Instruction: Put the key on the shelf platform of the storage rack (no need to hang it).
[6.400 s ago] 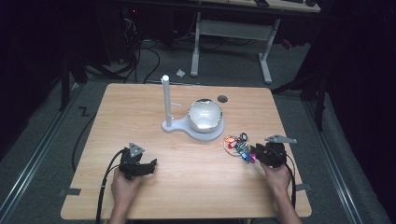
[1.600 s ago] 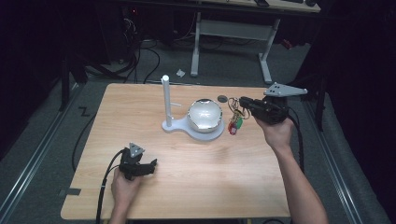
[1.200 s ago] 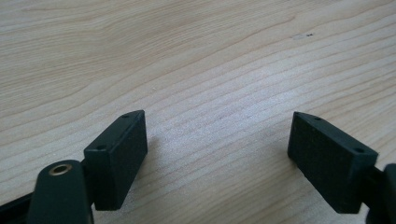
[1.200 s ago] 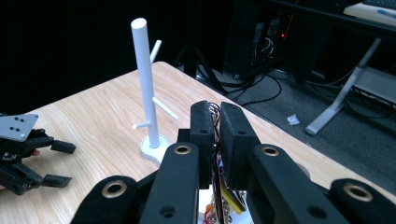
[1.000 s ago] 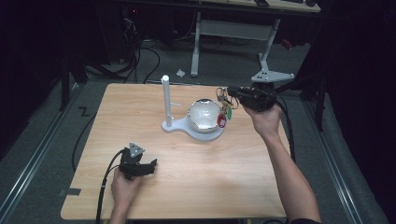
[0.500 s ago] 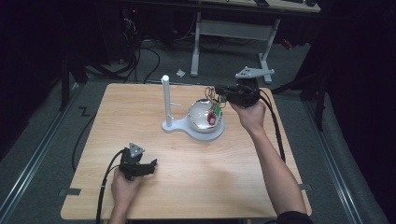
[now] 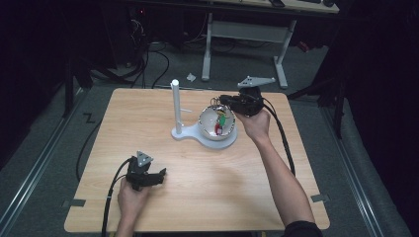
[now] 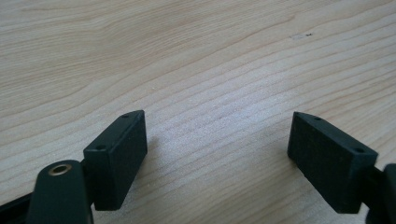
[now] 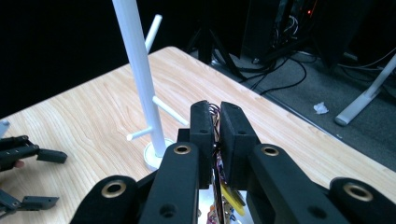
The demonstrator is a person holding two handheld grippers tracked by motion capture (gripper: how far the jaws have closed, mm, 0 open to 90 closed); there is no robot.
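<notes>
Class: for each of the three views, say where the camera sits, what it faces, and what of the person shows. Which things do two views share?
High view: above the table, looking down; both forearms, left gripper, right gripper by the bowl.
Left gripper view: behind open jaws, facing bare wood.
Right gripper view: behind jaws shut on the keys, facing the stand.
Shared: high and right gripper views both show the stand, keys, left gripper.

A dim room: grey floor strewn with black cables, a white-legged desk behind
</notes>
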